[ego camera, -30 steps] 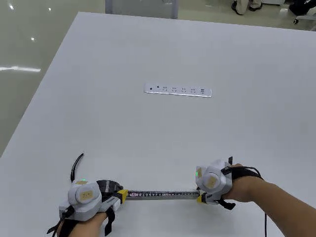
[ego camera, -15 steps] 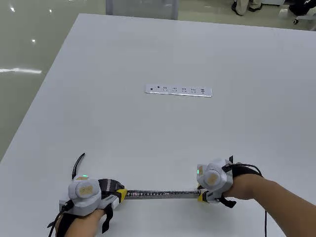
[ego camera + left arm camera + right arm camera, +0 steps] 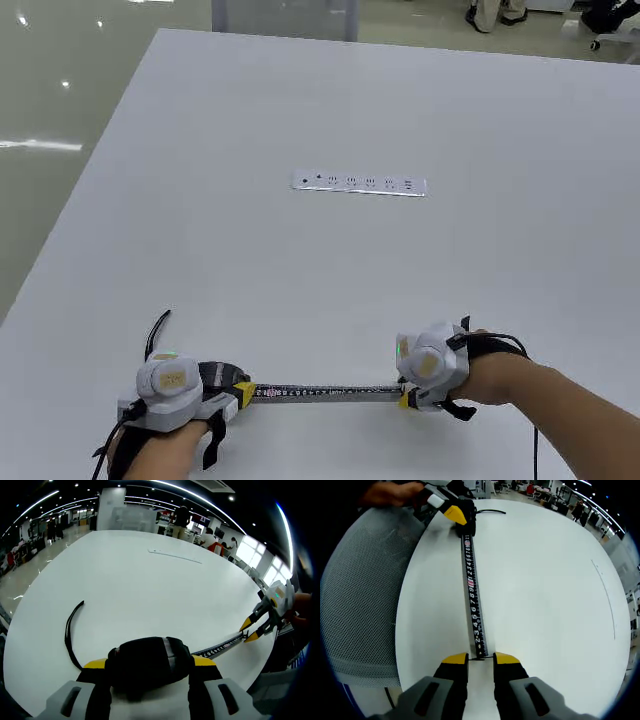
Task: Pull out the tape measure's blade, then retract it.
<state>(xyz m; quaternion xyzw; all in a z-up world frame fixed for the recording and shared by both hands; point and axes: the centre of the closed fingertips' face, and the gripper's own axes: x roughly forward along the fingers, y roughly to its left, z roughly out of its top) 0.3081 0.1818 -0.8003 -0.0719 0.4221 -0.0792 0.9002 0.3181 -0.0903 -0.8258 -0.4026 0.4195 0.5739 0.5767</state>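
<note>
The black tape measure case (image 3: pixel 220 378) lies near the table's front edge, and my left gripper (image 3: pixel 232 388) is shut on it. In the left gripper view the case (image 3: pixel 150 662) sits between the yellow-tipped jaws. Its blade (image 3: pixel 330 392) is drawn out to the right, flat over the table. My right gripper (image 3: pixel 405 398) is shut on the blade's end. In the right gripper view the end hook (image 3: pixel 480 656) sits between the two yellow tips of my right gripper (image 3: pixel 480 658), and the blade (image 3: pixel 471 585) runs straight away to the case (image 3: pixel 462 517). The right gripper (image 3: pixel 248 630) shows at the right of the left gripper view.
A white power strip (image 3: pixel 360 185) lies flat in the middle of the white table (image 3: pixel 300 280). The case's black strap (image 3: pixel 155 335) curls on the table to its left. The table's left edge drops to a shiny floor (image 3: pixel 50 120).
The drawn-out length of blade looks about the same, and both grippers keep their hold. The left hand has shifted only slightly.
</note>
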